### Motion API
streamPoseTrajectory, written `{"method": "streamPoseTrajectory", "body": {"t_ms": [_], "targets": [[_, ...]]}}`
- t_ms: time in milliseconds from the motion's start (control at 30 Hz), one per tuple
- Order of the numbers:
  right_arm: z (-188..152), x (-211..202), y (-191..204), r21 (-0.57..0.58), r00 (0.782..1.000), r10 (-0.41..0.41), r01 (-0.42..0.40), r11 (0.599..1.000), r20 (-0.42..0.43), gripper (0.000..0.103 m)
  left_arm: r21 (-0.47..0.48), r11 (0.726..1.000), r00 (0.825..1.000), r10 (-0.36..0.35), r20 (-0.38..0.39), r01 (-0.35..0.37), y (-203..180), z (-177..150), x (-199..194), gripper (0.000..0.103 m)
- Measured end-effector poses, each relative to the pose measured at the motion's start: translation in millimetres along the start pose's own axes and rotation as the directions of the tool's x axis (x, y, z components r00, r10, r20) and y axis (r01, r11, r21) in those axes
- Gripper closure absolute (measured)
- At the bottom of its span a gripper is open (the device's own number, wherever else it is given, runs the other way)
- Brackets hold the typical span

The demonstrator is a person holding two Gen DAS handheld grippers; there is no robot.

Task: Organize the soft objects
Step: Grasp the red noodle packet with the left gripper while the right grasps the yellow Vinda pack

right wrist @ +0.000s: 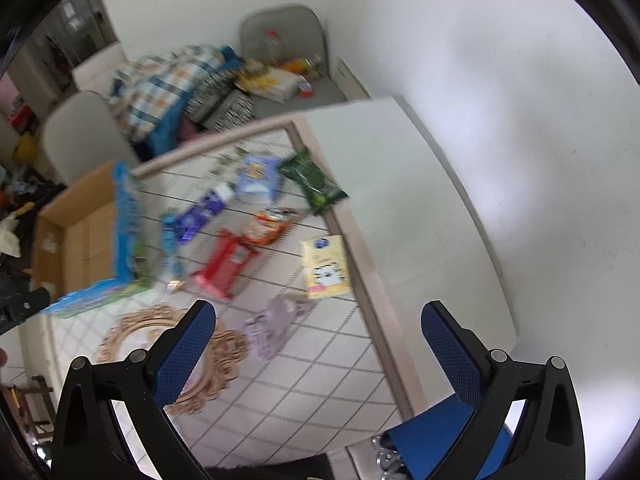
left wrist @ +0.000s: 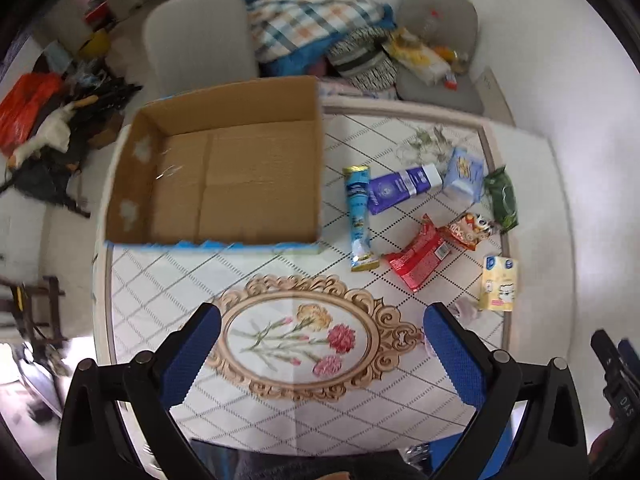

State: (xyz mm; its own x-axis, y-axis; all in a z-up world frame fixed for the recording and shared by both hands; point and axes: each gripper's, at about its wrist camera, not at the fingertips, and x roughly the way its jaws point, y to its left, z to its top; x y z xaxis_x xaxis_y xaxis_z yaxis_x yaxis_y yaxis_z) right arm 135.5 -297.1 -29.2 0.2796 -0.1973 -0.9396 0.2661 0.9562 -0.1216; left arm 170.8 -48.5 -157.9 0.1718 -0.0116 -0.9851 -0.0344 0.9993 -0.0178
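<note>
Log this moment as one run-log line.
phase: before first pick | left gripper: open, empty | right gripper: open, empty | cardboard box: empty | soft packs: on table, right of box

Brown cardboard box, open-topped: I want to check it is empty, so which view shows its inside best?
The left wrist view: the brown cardboard box shows its whole bare floor, sharply. The right wrist view catches only a blurred part at the left edge.

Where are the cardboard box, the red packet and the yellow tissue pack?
cardboard box (left wrist: 248, 184): left wrist view, on its bare inner floor.
red packet (left wrist: 420, 256): left wrist view, middle of its wrapper.
yellow tissue pack (right wrist: 325, 266): right wrist view, centre of its printed face.
</note>
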Motion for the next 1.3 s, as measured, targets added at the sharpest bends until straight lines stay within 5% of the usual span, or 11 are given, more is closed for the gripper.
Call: {"method": "streamPoseTrajectory", "body": {"t_ms": [167,467,733,833,1000,1133,1233,1300], "targets": [[30,91,-14,-0.015,0.993,-0.030,0.028,0.999,-0.116,0.000,0.179,0.981,0.994,0.088,-0.070,-0.075,-61,37,67,0.000],[34,252,-21,0.002,0.926,0.001,-0.001,1.000,-0.377,0.000,0.454,0.891,0.952,0.154,-0.264,-0.018,-149,44,200,0.000],[18,312,-21,0.045,0.888,0.051,-0.034,0.998,-0.457,0.000,0.469,0.883,0.913,0.180,-0.365,0.014,-161,46,263,0.012],[13,324,-21,0.062,0.882,0.075,-0.051,0.997,-0.466,0.000,0.438,0.898,0.904,0.148,-0.402,0.047,-160,48,275,0.030],[2,341,-23,0.095,0.871,0.108,-0.071,0.993,-0.478,0.004,0.450,0.892,0.913,0.151,-0.380,0.040,-162,42,281,0.037],[3,353,-26,0.120,0.860,0.131,-0.081,0.989,-0.493,0.017,0.429,0.901,0.912,0.119,-0.392,0.066,-161,34,275,0.053],[1,367,-23,0.115,0.854,0.121,-0.073,0.991,-0.506,0.032,0.452,0.891,0.918,0.144,-0.370,0.043,-169,28,273,0.055],[-4,376,-7,0.099,0.864,0.106,-0.066,0.993,-0.493,0.034,0.450,0.893,0.921,0.146,-0.360,0.034,-172,25,273,0.056]]}}
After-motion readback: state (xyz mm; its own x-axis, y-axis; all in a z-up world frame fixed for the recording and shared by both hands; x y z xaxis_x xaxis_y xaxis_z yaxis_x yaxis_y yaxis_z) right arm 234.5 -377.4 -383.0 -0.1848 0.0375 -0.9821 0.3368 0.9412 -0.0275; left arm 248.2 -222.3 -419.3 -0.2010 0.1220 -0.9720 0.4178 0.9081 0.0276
